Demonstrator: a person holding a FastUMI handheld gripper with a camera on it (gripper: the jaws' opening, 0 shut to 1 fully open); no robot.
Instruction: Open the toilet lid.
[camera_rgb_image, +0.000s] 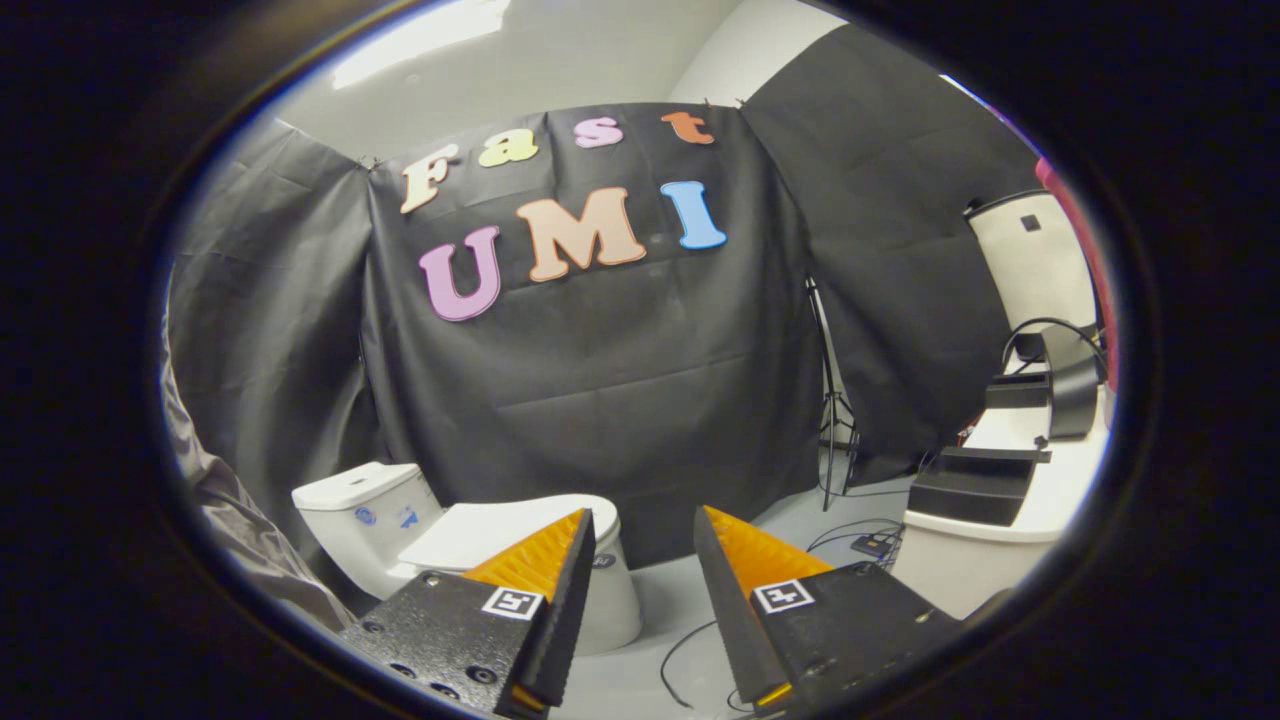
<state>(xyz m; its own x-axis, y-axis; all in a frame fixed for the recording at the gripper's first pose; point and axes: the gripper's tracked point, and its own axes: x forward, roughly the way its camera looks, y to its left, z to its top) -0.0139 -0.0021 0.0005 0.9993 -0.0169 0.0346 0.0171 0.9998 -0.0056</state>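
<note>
Up close, the claw (645, 545) has its fingers apart and holds nothing. Beyond the left finger sits the white toilet (400, 540), its lid (500, 530) down flat. That lid looks hard and smooth, so lifting under its front edge seems best.

Gripper-mounted fisheye, looking along parted jaws toward toilet (470, 545) well beyond.

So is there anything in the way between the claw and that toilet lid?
No. In the gripper view the open claw holds nothing, and the closed toilet lid sits just beyond its left finger, with only air between them.
</note>
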